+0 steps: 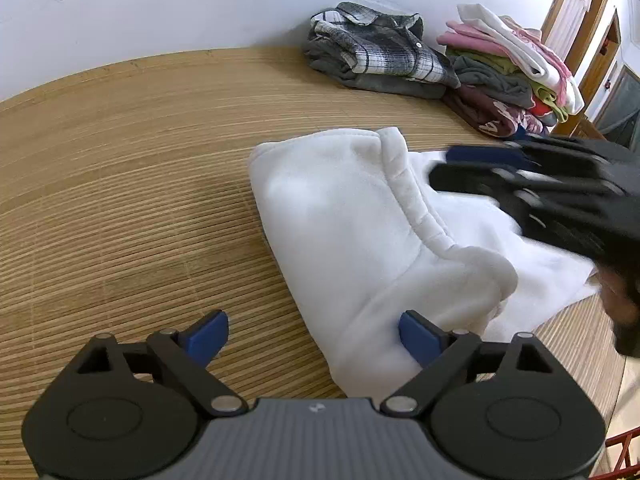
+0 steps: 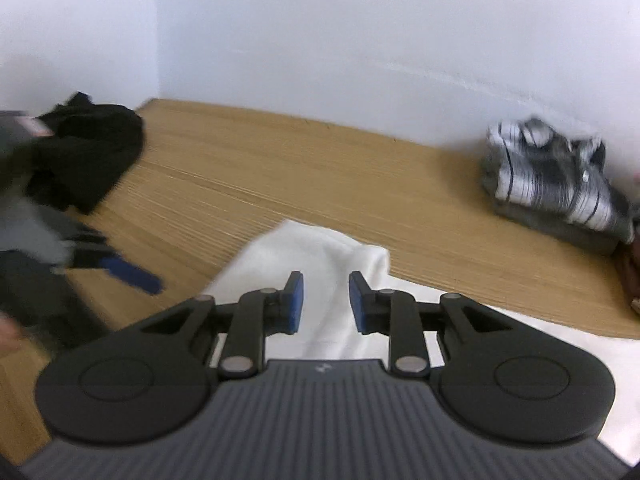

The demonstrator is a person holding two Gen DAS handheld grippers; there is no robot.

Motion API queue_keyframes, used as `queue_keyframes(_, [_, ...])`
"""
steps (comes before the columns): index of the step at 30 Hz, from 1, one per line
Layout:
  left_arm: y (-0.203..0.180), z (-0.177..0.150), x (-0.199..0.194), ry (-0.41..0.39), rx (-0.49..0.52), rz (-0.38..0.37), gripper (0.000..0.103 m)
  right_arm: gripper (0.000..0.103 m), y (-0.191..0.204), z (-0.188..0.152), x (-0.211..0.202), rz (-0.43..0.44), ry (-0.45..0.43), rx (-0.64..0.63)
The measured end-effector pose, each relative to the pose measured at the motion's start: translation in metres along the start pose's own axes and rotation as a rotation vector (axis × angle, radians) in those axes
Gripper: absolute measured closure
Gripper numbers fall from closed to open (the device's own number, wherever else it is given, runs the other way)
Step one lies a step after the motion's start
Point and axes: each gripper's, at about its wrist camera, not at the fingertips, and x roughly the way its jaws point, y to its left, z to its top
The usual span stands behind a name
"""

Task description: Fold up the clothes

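A white fleece hoodie (image 1: 360,232) lies partly folded on the bamboo mat (image 1: 120,160); it also shows in the right wrist view (image 2: 320,252). My left gripper (image 1: 314,334) is open and empty, low over the hoodie's near left edge, its right pad against the cloth. My right gripper (image 2: 325,300) is part open with nothing between its pads, just above the hoodie. It shows blurred in the left wrist view (image 1: 460,168) over the hoodie's right part. The left gripper shows blurred at the left of the right wrist view (image 2: 132,276).
A folded plaid shirt on grey clothes (image 1: 384,56) and a stack of folded coloured clothes (image 1: 516,76) sit by the white wall at the back right. A dark heap of clothes (image 2: 88,152) lies at the mat's far left corner. A wooden door (image 1: 580,12) stands at the right.
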Motion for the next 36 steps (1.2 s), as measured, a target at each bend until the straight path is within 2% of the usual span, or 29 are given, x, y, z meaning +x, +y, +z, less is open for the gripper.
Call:
queue_keyframes(3, [0.004, 0.005, 0.003, 0.016, 0.013, -0.021, 0.007, 0.076, 0.011, -0.027, 0.015, 0.018, 0.139, -0.037])
queue_keyframes(4, [0.007, 0.007, -0.001, 0.02, 0.021, -0.038, 0.007, 0.077, 0.012, -0.04, 0.021, 0.009, 0.155, -0.042])
queue_keyframes(6, [0.013, 0.014, -0.004, 0.018, 0.025, -0.054, 0.009, 0.077, 0.016, -0.051, 0.018, -0.02, 0.096, -0.049])
queue_keyframes(9, [0.026, 0.029, -0.002, 0.016, 0.027, -0.046, 0.009, 0.076, 0.022, -0.047, 0.018, -0.055, 0.103, -0.085])
queue_keyframes(12, [0.036, 0.051, 0.02, 0.047, 0.034, -0.06, 0.009, 0.076, 0.018, -0.049, 0.02, -0.057, 0.098, -0.059])
queue_keyframes(16, [0.033, 0.075, 0.061, 0.134, 0.06, -0.066, 0.011, 0.074, 0.015, -0.045, 0.02, -0.07, 0.107, -0.015])
queue_keyframes(20, [0.012, 0.083, 0.071, 0.167, 0.15, -0.049, 0.012, 0.062, 0.026, -0.034, -0.002, -0.143, 0.08, -0.019])
queue_keyframes(22, [0.001, 0.086, 0.072, 0.174, 0.197, -0.034, 0.012, 0.044, 0.044, -0.03, -0.016, -0.151, 0.032, -0.071])
queue_keyframes(23, [-0.004, 0.087, 0.073, 0.179, 0.219, -0.027, 0.012, 0.029, 0.054, -0.029, -0.022, -0.151, 0.01, -0.098])
queue_keyframes(24, [-0.008, 0.089, 0.074, 0.188, 0.235, -0.023, 0.012, 0.018, 0.064, -0.029, -0.026, -0.145, -0.009, -0.127])
queue_keyframes(28, [-0.02, 0.095, 0.08, 0.223, 0.282, -0.003, 0.01, 0.019, 0.106, -0.039, -0.01, -0.098, -0.005, -0.247])
queue_keyframes(33, [-0.02, 0.099, 0.082, 0.252, 0.282, 0.002, 0.01, 0.021, 0.115, -0.045, 0.034, -0.166, 0.077, -0.269])
queue_keyframes(35, [-0.022, 0.098, 0.079, 0.249, 0.29, 0.012, 0.011, 0.03, 0.11, -0.045, 0.045, -0.176, 0.119, -0.261])
queue_keyframes(36, [-0.022, 0.098, 0.076, 0.244, 0.292, 0.017, 0.013, 0.037, 0.106, -0.044, 0.047, -0.153, 0.134, -0.234])
